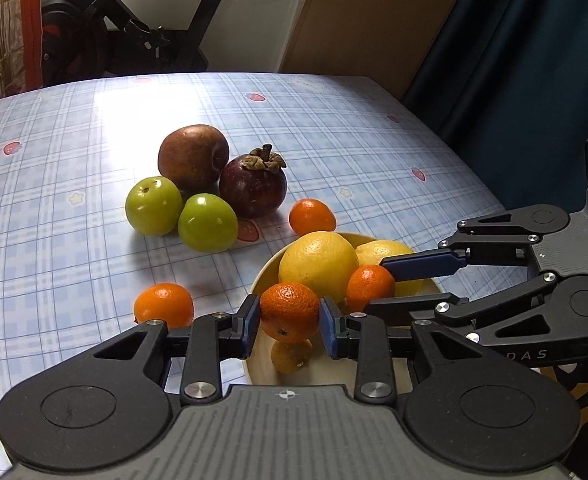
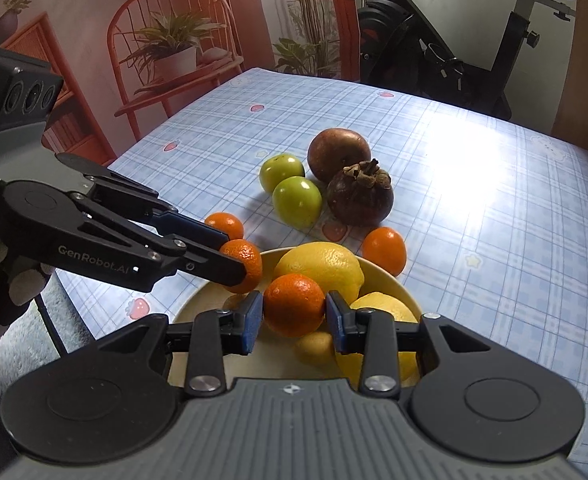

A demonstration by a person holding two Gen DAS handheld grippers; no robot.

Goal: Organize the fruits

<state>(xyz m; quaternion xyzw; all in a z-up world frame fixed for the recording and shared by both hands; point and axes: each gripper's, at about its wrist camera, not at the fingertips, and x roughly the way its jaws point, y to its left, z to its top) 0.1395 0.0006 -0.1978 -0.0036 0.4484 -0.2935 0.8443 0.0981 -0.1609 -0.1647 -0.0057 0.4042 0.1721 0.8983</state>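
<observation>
Orange mandarin [image 1: 289, 312], stem-end down, in left tongs [image 1: 290, 322]

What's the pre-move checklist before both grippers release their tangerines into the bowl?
1. Left gripper shut on its tangerine: ok, pads on both sides.
2. Right gripper shut on its tangerine: ok.
3. Both tangerines over the bowl: ok; the left one's reflection shows on the bowl floor.
4. Free landing spot: ok for left, bare floor below; cannot tell for right, since two lemons fill that side.
5. Grippers apart from each other: cannot tell, they overlap in the left view.
6. Tangerines still on the table: not ok, two remain.
</observation>
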